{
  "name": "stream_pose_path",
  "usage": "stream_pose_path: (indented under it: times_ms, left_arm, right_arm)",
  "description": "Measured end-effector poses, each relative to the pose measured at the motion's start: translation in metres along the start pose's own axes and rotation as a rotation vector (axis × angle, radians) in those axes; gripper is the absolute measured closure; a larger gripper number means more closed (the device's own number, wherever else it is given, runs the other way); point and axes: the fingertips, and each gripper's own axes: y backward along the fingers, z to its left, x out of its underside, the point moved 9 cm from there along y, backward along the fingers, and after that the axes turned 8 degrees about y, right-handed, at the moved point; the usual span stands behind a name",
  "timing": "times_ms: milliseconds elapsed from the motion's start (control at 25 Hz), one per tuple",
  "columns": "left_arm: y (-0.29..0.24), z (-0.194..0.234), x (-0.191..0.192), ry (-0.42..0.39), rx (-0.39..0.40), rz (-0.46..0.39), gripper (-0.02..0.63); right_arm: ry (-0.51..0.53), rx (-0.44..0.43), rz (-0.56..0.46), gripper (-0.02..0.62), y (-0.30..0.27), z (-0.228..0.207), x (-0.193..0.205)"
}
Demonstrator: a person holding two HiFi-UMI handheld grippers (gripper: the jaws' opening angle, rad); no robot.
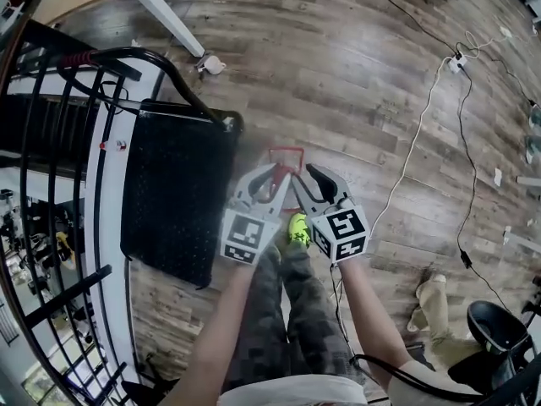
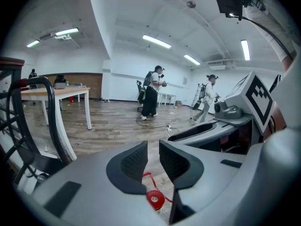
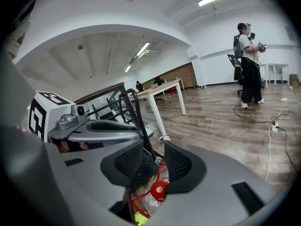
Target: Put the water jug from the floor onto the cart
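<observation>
The water jug is clear, with a red carry handle (image 1: pixel 286 153) and a red cap (image 2: pixel 155 199) (image 3: pixel 159 189). It stands on the wood floor just right of the black cart platform (image 1: pixel 173 193). My left gripper (image 1: pixel 272 178) hovers over the jug's left side. Its jaws (image 2: pixel 153 157) stand a narrow gap apart with nothing between the pads. My right gripper (image 1: pixel 303 180) hangs over the jug's right side, and its jaws (image 3: pixel 156 161) are apart and empty. In both gripper views the cap lies below and beyond the pads. The grippers hide most of the jug's body.
The cart's curved black handle (image 1: pixel 152 57) (image 3: pixel 131 107) rises at the platform's far end. A white table leg (image 1: pixel 169 19) stands beyond it. Cables (image 1: pixel 423 117) run over the floor at right, and a black chair (image 1: pixel 499 328) is at lower right. People (image 2: pixel 153 91) stand far off.
</observation>
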Motion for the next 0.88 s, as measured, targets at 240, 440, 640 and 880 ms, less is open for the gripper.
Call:
stream_pose_path:
  times_ms: [240, 440, 640, 880]
  left_arm:
    - [-0.034, 0.027, 0.036, 0.008, -0.010, 0.040, 0.551]
    - [-0.058, 0.049, 0.076, 0.052, -0.027, 0.056, 0.551]
    - [-0.079, 0.067, 0.102, 0.074, -0.062, 0.079, 0.515]
    - [-0.094, 0.083, 0.124, 0.123, -0.122, 0.117, 0.453]
  right_arm:
    - [-0.009, 0.015, 0.012, 0.463, -0.040, -0.016, 0.040]
    - [0.013, 0.041, 0.057, 0.449, -0.074, -0.026, 0.073]
    - [0.001, 0.078, 0.093, 0.445, -0.099, -0.035, 0.093]
    - [0.003, 0.121, 0.153, 0.434, -0.119, -0.043, 0.114]
